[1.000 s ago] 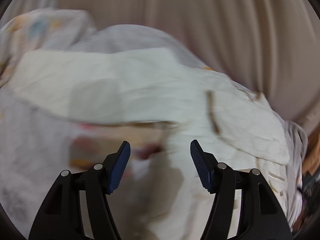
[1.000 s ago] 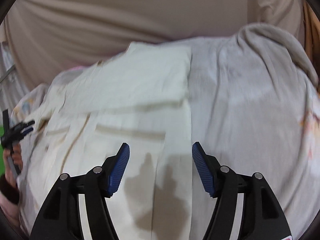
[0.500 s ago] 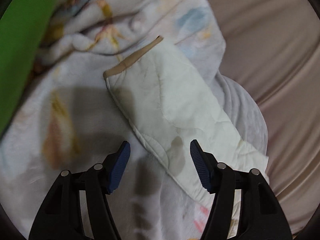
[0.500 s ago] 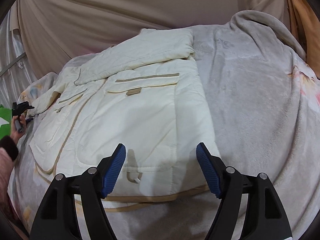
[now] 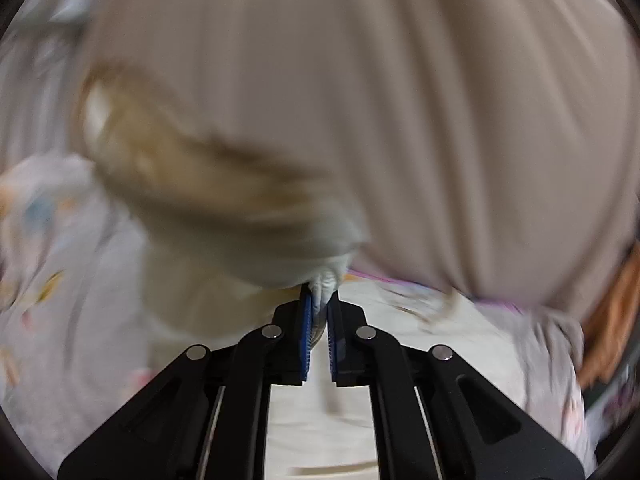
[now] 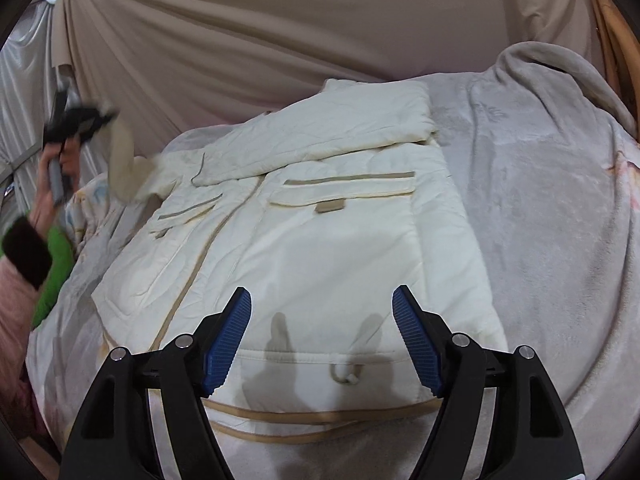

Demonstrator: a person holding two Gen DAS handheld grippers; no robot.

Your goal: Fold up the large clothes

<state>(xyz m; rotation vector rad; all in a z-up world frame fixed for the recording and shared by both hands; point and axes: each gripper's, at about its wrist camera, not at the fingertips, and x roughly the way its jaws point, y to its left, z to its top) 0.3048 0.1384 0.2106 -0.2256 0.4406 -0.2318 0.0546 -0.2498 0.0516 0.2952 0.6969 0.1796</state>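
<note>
Left gripper (image 5: 318, 304) jaws clamped tight on sleeve (image 5: 224, 216); sleeve lifted off blanket (image 6: 540, 200). Right gripper (image 6: 322, 340) jaws held wide, nothing gripped, poised above hem (image 6: 320, 416). Jacket (image 6: 304, 256) laid flat on blanket, long axis running away from right camera, hem nearest.

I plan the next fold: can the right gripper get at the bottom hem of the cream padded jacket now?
Probably yes. The right gripper is open just above the cream padded jacket's tan-trimmed bottom hem, with nothing between them.
</note>
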